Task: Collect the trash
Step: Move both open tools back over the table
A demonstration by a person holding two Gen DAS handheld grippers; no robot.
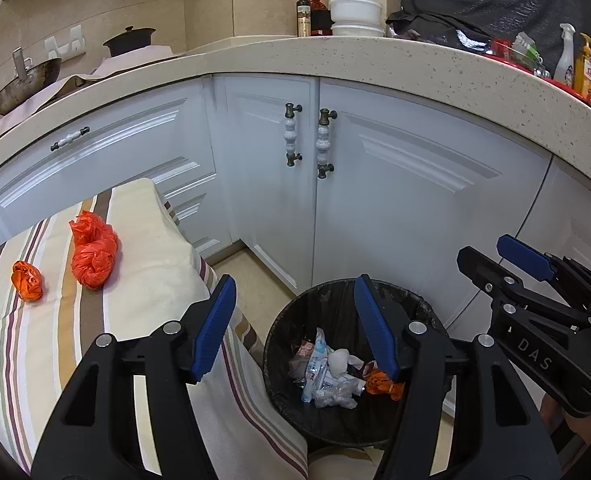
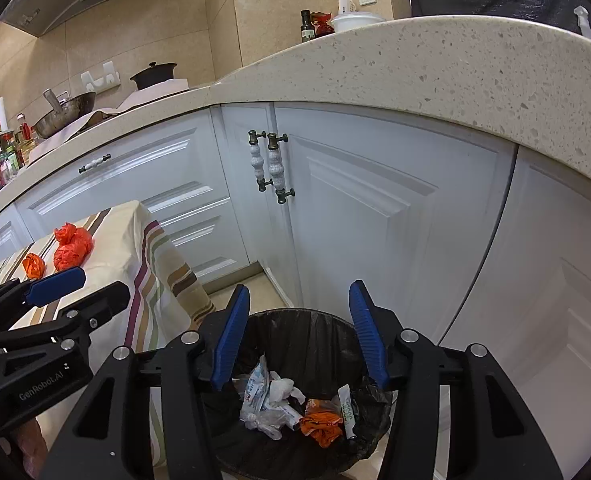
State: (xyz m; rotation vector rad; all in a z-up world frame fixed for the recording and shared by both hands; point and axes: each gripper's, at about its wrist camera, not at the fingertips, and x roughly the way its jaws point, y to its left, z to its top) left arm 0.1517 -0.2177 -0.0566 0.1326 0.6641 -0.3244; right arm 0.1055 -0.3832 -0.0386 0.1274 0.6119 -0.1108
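Here, far to the left of the left gripper [image 1: 295, 324], a small orange wad [image 1: 27, 275] lies on a striped tablecloth [image 1: 147, 264], and just to its right lies a larger orange bag bundle [image 1: 94, 250], its long axis running away from the gripper toward the white cabinets [image 1: 375, 184], the knotted end farthest. Both grippers have their blue-padded fingers spread wide and hold nothing. The left gripper hangs over the cloth's hanging edge and the rim of the black-lined trash bin [image 1: 279, 344]; the cloth corner stands between this gripper and the two orange pieces. Directly below and ahead of the right gripper [image 2: 299, 328] sits the same bin [image 2: 295, 320], holding white wrappers [image 2: 271, 400], a crumpled orange bag [image 2: 321, 426] and a green-printed tube [image 2: 347, 408] leaning against the liner. Beyond the bin, paired cabinet handles [image 2: 271, 166] stand upright on the doors, and a speckled countertop [image 2: 455, 68] curves overhead, carrying a bottle [image 2: 306, 26] and a white container [image 2: 355, 20]. The right gripper's finger covers part of the orange bag in the left wrist view; the bin's near rim is cut off behind both gripper bodies, and the print on the wrappers is too small to read.
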